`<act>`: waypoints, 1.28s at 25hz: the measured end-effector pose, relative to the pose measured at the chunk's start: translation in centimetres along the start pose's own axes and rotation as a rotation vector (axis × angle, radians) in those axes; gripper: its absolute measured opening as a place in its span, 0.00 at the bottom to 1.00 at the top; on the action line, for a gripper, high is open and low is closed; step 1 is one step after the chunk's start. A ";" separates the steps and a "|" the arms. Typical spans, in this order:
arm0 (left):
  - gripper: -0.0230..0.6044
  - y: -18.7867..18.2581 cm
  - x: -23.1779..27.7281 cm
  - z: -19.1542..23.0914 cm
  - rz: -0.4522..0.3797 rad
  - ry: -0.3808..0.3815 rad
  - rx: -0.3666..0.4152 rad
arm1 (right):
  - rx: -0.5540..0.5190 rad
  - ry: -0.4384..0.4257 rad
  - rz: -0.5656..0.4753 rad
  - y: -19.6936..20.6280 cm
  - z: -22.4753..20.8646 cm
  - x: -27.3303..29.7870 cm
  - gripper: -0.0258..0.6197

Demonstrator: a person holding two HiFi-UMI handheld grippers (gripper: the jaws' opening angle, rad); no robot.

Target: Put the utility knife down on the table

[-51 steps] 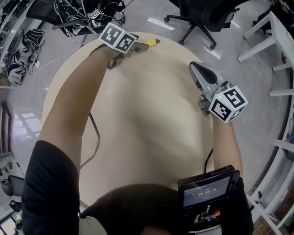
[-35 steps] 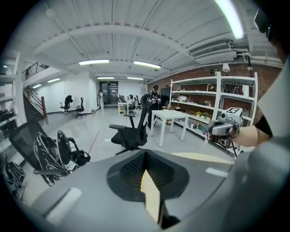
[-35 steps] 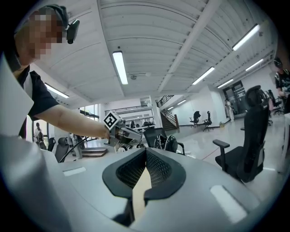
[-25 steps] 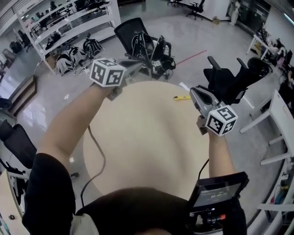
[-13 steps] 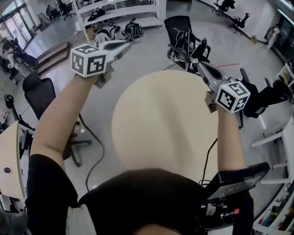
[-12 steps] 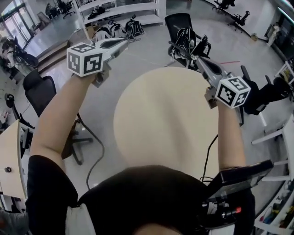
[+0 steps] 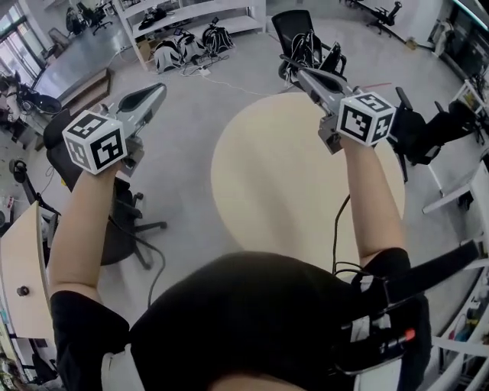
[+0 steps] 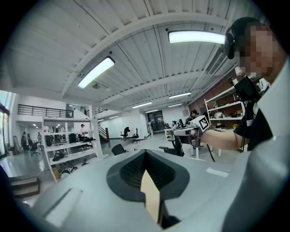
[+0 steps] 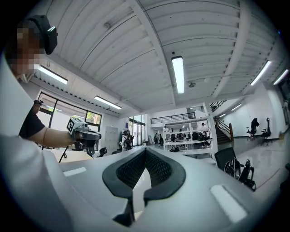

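No utility knife shows in any view at this moment. The round beige table [image 7: 298, 191] lies below me, and the right gripper and forearm cover part of its far side. My left gripper [image 7: 159, 88] is raised over the floor to the left of the table, its jaws together and empty. My right gripper [image 7: 289, 63] is held up over the table's far edge, jaws together with nothing in them. In the left gripper view the left gripper [image 8: 145, 153] points level across the room, with the right gripper [image 8: 199, 124] off to the side. The right gripper view shows the right gripper [image 9: 146, 152] closed, and the left gripper [image 9: 84, 133] beyond it.
A black office chair [image 7: 114, 221] stands on the floor under my left arm, and another chair [image 7: 298, 34] beyond the table. White shelving [image 7: 191, 15] lines the back. A white desk frame [image 7: 451, 191] is at the right, and a wooden tabletop [image 7: 19, 267] at the far left.
Both grippers have risen off the table, and the left has swung out past its left edge. The yellow knife, seen lying on the table a second ago, is out of view.
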State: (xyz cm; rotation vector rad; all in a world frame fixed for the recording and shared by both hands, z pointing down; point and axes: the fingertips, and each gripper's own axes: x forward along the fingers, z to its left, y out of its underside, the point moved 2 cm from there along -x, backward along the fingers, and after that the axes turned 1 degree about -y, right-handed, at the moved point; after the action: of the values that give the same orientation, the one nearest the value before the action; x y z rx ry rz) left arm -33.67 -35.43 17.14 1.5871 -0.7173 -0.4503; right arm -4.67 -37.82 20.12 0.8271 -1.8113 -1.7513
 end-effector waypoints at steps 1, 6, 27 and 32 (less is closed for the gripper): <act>0.04 0.6 -1.3 0.2 0.007 -0.012 0.003 | 0.009 -0.007 -0.001 0.2 0.8 0.3 0.06; 0.04 2.8 -6.3 -1.0 0.022 -0.101 -0.015 | 0.043 -0.096 0.011 0.7 3.1 1.6 0.06; 0.04 12.2 -18.5 -14.4 -0.048 -0.424 -0.218 | 0.226 -0.485 0.104 10.0 15.8 -0.7 0.06; 0.04 14.8 -20.2 -13.8 -0.051 -0.360 -0.244 | 0.241 -0.455 0.136 12.6 19.2 -0.3 0.06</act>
State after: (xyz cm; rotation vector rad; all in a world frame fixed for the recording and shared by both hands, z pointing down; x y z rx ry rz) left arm -42.09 -12.07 31.36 1.3096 -0.8580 -0.8425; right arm -19.22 -24.22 31.56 0.3926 -2.3476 -1.7549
